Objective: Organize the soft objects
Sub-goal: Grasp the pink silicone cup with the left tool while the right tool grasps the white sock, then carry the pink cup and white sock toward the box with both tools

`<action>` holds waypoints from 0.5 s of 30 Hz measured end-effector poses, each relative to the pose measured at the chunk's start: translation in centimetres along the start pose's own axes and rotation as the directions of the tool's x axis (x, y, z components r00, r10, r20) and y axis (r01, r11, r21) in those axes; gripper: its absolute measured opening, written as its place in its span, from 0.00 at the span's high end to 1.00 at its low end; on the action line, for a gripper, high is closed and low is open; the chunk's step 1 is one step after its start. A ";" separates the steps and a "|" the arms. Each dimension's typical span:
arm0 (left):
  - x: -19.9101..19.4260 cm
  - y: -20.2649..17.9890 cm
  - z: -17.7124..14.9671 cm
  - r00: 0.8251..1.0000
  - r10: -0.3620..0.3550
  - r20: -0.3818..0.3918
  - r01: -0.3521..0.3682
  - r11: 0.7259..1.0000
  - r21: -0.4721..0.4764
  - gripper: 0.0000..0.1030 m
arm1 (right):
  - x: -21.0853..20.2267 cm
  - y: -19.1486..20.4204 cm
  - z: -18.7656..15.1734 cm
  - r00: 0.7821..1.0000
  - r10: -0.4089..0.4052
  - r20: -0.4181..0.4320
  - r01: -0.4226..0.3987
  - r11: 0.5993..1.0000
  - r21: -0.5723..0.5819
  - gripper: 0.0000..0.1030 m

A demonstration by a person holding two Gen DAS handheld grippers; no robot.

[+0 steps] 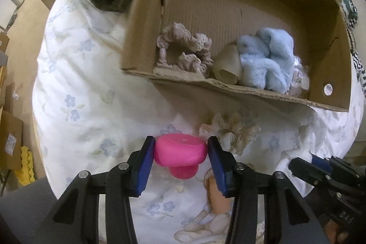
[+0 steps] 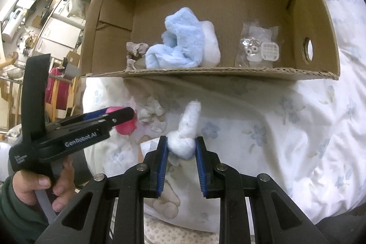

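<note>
Both tools grip soft things lying on the bed in front of the open cardboard box [image 1: 146, 15], the left tool [image 1: 180, 152] clamped on a pink toy [image 1: 179, 151] and the right tool [image 2: 181, 148] on a white fluffy piece [image 2: 183, 145], seemingly to lift them into it.

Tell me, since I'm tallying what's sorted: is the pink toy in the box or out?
Out. The pink toy sits on the bedding between the left gripper's fingers, in front of the cardboard box.
</note>
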State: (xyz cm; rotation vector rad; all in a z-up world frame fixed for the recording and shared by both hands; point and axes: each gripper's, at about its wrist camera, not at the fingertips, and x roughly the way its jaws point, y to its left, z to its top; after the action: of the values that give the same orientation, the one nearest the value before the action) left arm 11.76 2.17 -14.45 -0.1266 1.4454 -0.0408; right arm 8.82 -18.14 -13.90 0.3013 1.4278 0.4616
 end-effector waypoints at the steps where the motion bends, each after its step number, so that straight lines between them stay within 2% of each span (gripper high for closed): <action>1: -0.3 0.2 0.0 1.000 0.005 0.007 -0.005 1.000 -0.001 0.58 | -0.1 -0.2 0.0 1.000 0.000 0.000 0.001 1.000 -0.002 0.75; 15: -3.6 0.8 -1.7 0.988 0.119 0.094 -0.120 0.993 0.008 0.58 | -1.0 0.4 -0.8 0.999 -0.029 0.028 0.030 0.999 -0.024 0.75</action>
State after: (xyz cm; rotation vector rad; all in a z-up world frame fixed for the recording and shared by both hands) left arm 9.58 3.28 -11.17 -0.0304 1.3568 0.0530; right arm 7.95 -18.35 -12.97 0.2661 1.3969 0.4488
